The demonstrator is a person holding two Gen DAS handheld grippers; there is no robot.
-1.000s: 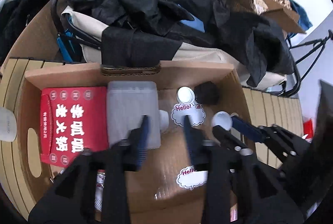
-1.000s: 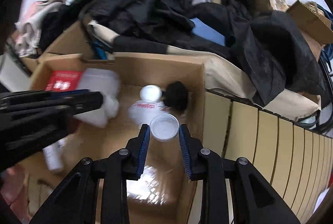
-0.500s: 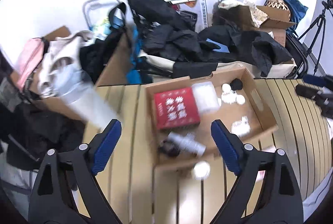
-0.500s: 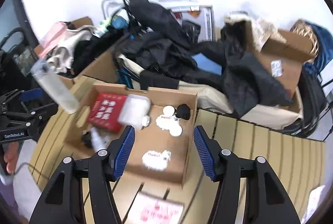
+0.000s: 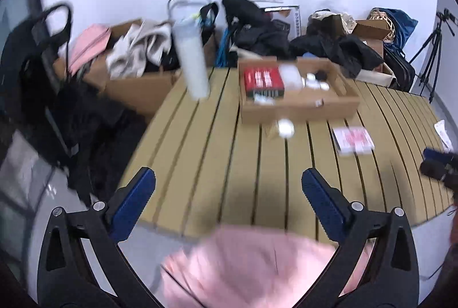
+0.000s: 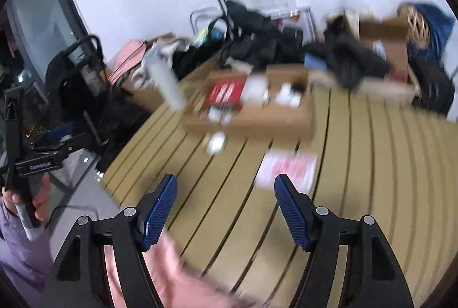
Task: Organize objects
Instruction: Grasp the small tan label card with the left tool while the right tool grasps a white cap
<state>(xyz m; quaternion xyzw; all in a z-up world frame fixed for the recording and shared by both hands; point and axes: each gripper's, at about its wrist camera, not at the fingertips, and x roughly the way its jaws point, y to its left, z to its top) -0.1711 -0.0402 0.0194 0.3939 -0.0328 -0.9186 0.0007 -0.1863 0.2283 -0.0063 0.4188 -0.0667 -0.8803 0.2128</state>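
A cardboard box point(image 5: 297, 107) stands at the far side of the slatted table point(image 5: 217, 165). It holds a red packet point(image 5: 263, 79), a clear container point(image 5: 290, 75) and small white-capped items. A white round lid point(image 5: 285, 128) and a red-and-white packet point(image 5: 353, 139) lie on the table in front of the box. My left gripper point(image 5: 228, 188) is open and empty, held high over the near table edge. My right gripper point(image 6: 226, 193) is open and empty too, far back from the box point(image 6: 252, 119). Both views are blurred.
A tall white bottle point(image 5: 191, 62) stands at the table's far left. Dark clothes, bags and cardboard boxes point(image 5: 286, 36) pile up behind the table. A pink cloth point(image 5: 257, 268) lies below the grippers. A black chair point(image 5: 45, 56) is at the left.
Both grippers have pulled up and back from inside the box to well above the near table edge. Both opened wide; the right one let go of the white-lidded item.
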